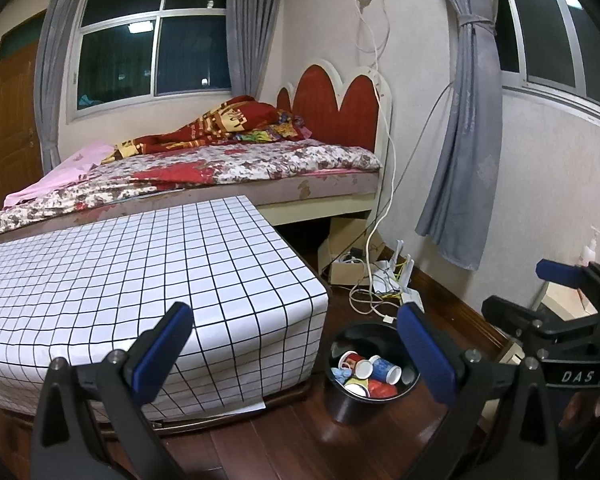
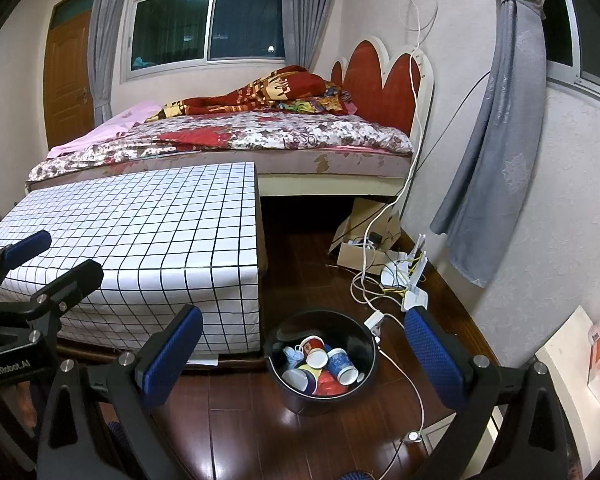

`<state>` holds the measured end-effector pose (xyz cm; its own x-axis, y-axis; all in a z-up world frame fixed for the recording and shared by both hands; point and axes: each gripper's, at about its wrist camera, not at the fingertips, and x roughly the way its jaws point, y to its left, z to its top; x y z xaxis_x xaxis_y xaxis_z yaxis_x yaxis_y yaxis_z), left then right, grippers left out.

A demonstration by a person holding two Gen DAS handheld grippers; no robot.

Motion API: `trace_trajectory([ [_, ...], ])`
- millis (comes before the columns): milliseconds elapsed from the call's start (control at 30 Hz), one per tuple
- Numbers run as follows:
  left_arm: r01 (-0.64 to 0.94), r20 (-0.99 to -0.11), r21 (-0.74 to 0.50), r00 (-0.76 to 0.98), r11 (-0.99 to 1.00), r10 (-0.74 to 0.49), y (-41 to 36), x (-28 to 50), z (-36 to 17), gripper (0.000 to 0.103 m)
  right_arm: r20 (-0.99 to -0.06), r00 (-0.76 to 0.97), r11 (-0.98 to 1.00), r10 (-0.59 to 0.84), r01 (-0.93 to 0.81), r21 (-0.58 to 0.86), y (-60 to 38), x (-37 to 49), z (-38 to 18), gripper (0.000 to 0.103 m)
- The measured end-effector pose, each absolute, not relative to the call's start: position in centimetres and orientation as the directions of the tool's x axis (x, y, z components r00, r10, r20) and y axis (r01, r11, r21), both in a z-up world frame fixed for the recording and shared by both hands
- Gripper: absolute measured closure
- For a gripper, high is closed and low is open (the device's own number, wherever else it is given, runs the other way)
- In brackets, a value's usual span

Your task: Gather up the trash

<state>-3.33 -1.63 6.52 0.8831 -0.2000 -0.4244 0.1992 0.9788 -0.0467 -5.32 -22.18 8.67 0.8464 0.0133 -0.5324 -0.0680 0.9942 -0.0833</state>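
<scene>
A black round bin (image 1: pixel 356 400) (image 2: pixel 320 398) stands on the wooden floor beside the checked table. It holds several red, blue and white paper cups (image 1: pixel 374 374) (image 2: pixel 324 364) and a crumpled blue scrap. My left gripper (image 1: pixel 296 320) is open and empty, above and left of the bin. My right gripper (image 2: pixel 304 320) is open and empty, above the bin. The right gripper shows at the right edge of the left wrist view (image 1: pixel 556 280), and the left gripper at the left edge of the right wrist view (image 2: pixel 48 252).
A low table with a white checked cloth (image 1: pixel 140 272) (image 2: pixel 140 232) stands left of the bin. Behind it is a bed (image 1: pixel 220 164) (image 2: pixel 240 136). Cables, a router and a cardboard box (image 2: pixel 380 256) lie by the wall. A white shelf (image 2: pixel 572 368) is at the right.
</scene>
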Motion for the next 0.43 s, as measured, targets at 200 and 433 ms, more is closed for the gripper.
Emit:
trace_trajectory([
  [200, 0.212, -0.395, -0.047, 0.893, 0.976, -0.213, -1.52, -3.47, 6.89, 0.001, -0.53, 0.848, 0.994, 0.011, -0.066, -0.084, -22.12, -5.32, 8.67, 0.001],
  [433, 0.231, -0.391, -0.057, 0.89, 0.971, -0.234, -1.7, -3.59, 7.13, 0.001, -0.531, 0.847, 0.995, 0.011, -0.064, -0.081, -22.22, -5.46, 8.64, 0.001],
])
